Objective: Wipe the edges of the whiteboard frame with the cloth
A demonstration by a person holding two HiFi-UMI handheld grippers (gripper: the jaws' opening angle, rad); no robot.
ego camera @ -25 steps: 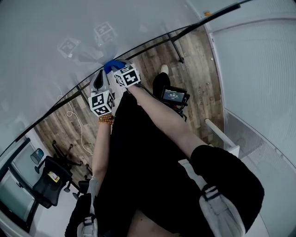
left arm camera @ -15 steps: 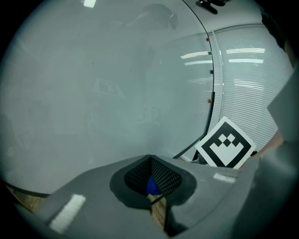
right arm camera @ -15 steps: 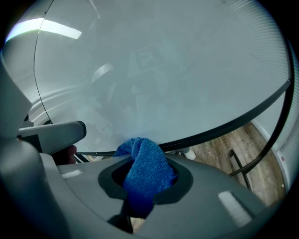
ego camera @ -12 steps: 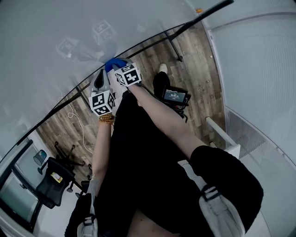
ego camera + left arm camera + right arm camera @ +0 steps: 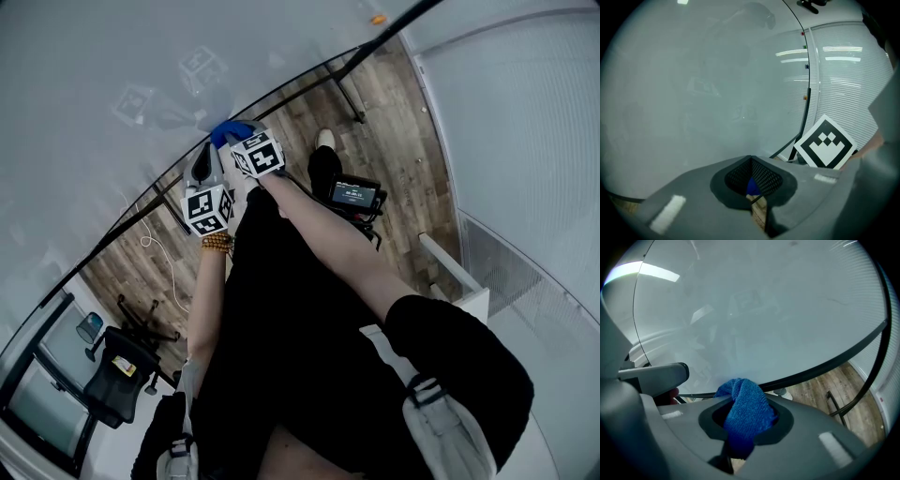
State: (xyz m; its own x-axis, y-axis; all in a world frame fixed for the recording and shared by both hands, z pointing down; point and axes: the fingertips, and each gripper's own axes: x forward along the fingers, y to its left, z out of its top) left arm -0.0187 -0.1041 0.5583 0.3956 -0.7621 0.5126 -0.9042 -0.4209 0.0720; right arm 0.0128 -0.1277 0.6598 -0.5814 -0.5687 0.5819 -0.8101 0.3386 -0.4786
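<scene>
The whiteboard fills the upper left of the head view, and its black frame runs diagonally along the lower edge. My right gripper is shut on a blue cloth and holds it against that lower frame edge. In the right gripper view the cloth bulges out of the jaws just below the frame. My left gripper sits close beside the right, pointing at the board. Its jaws are shut with nothing held, and a sliver of blue shows past them.
Wood floor lies below the board. A black device with a lit screen stands by the person's feet. An office chair is at the lower left, with a white cable on the floor. A black stand leg and a white partition are on the right.
Both grippers and the cloth stay at almost the same spot on the lower frame edge. The head view has shifted slightly, so the floor and chair sit a little differently.
</scene>
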